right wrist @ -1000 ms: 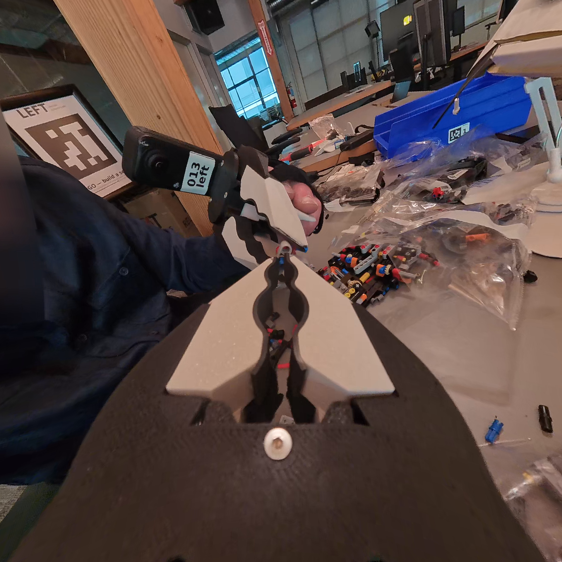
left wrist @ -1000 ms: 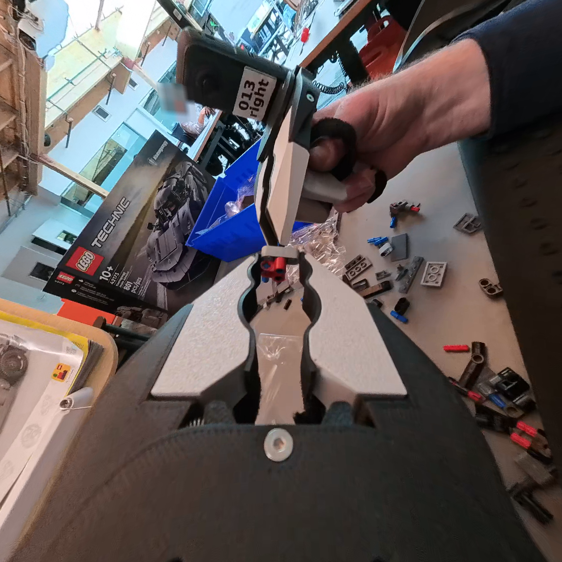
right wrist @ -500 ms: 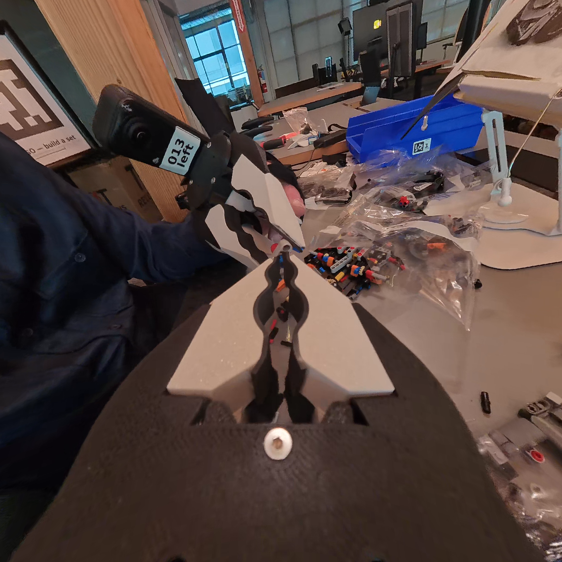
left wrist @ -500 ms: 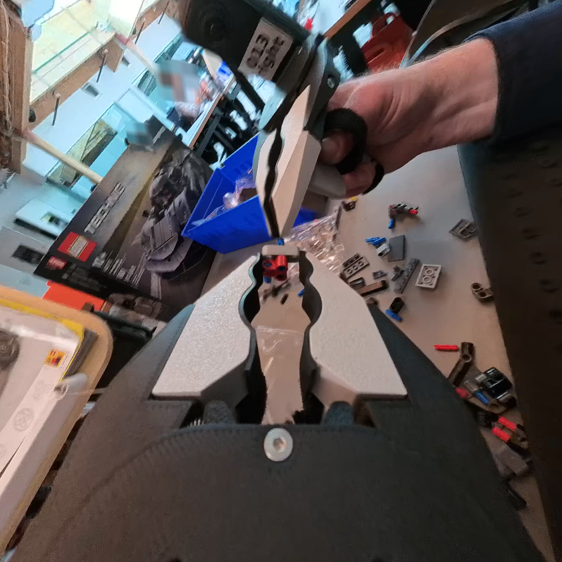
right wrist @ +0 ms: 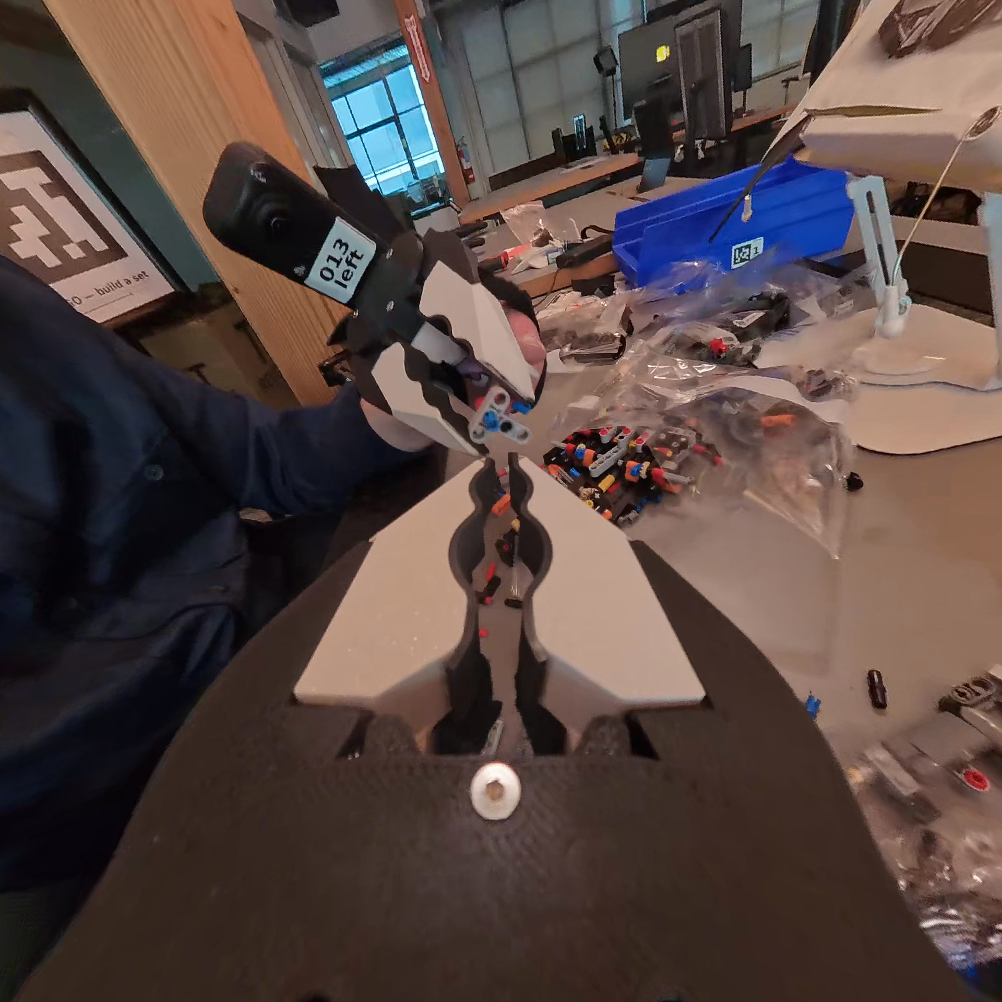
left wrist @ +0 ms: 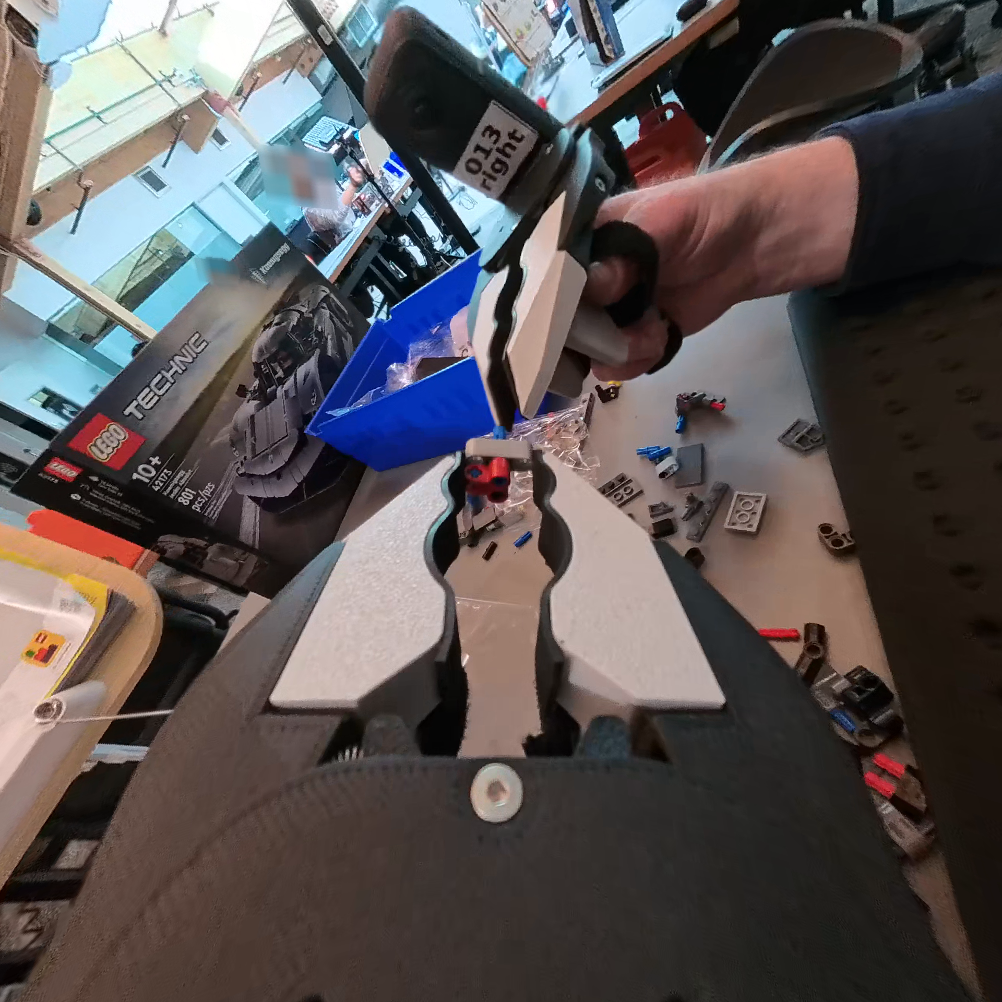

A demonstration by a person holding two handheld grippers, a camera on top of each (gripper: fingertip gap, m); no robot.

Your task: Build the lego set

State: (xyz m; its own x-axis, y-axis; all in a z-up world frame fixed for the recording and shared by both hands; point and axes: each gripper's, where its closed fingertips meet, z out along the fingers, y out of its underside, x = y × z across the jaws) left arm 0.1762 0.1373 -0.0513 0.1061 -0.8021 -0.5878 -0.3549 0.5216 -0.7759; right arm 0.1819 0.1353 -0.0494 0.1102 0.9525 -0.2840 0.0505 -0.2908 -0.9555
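Here we hold the left gripper [left wrist: 497,455] above the grey table [left wrist: 759,374], its matte white, faceted fingers with wavy black inner edges closed on a small lego assembly [left wrist: 490,466]: a pale grey beam lying across the tips, a glossy red connector block with round holes hanging beneath it, and a blue pin poking up from the top. In the right wrist view the same assembly [right wrist: 499,418] shows as a light grey angled beam with a row of holes, blue pins seated in it.

Our right gripper [right wrist: 501,461] has its tips drawn almost together, leaving only a thin slit; we see nothing between them. In the left wrist view its tips [left wrist: 501,420] hang just above the blue pin, and whether they touch it we cannot tell.

Loose pieces [left wrist: 699,488] lie scattered on the table: flat grey studded plates, dark beams, red and blue pins. A crinkled clear plastic bag [right wrist: 705,455] holds a heap of bright mixed parts. A blue plastic bin [left wrist: 412,406] stands beyond the grippers, beside the dark printed cardboard box [left wrist: 206,434] of the set. A booklet [left wrist: 49,650] rests on a rounded wooden stand at left.
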